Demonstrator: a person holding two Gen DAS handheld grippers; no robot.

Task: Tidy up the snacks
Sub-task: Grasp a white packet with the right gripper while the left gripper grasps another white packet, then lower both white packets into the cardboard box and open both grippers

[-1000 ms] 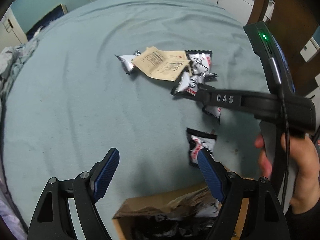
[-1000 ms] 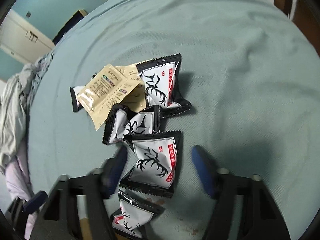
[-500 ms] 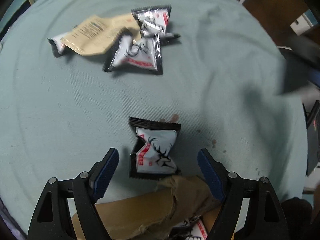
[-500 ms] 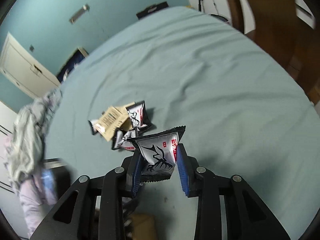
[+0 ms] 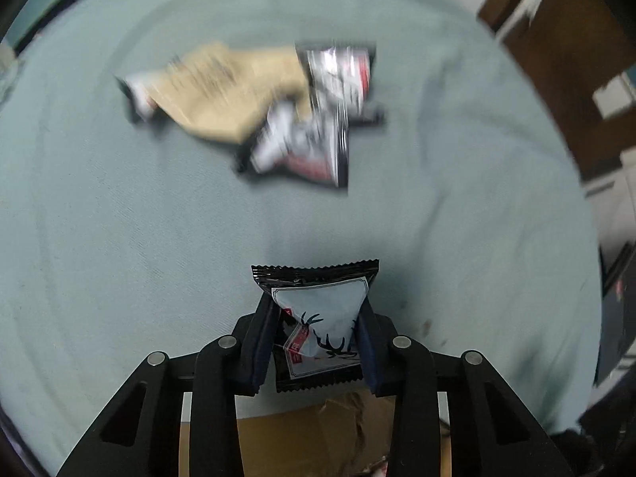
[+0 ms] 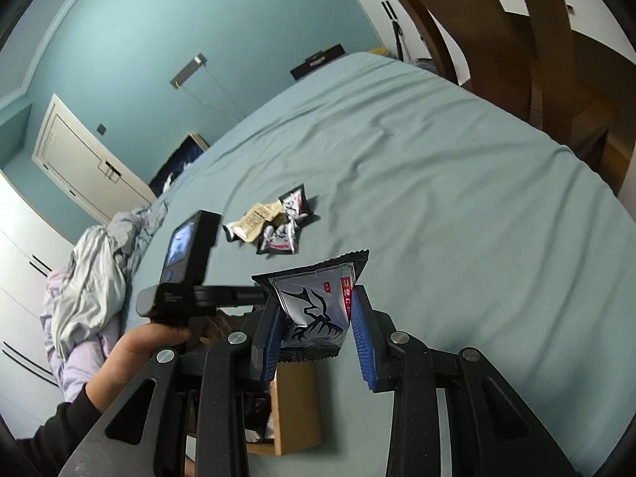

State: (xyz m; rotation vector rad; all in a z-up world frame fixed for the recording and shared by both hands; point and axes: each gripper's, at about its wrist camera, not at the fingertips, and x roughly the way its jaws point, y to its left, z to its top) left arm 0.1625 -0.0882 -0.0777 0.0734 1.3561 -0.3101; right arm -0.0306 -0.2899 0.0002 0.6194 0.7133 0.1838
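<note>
Two packets in two grips, both mid-transfer! Nearest, in the right wrist view: right gripper [image 6: 316,328] with blue pads clamped on a silver-and-black foil snack packet with an antler print [image 6: 318,302], lifted clear of the teal bedspread [image 6: 457,198] and hanging just above the open brown cardboard box [image 6: 296,405]. Beside it, a hand [image 6: 139,342] on the other black handle.

Over in the left wrist view: left gripper [image 5: 318,342], jaws just closed in, now pinching a second antler-print foil packet [image 5: 318,318] at its lower half, sealed black edge sticking out ahead, torn box flap [image 5: 318,425] right beneath.

Farther out: small heap of leftovers, blurred — a tan paper sachet [image 5: 222,91] overlapping a few more foil packets [image 5: 318,127], well apart from the box.

Step in hand, by the look of it: carrying packets to the box. Next: bring each over the opening, spread the fingers, let drop; then back out for the far heap.
</note>
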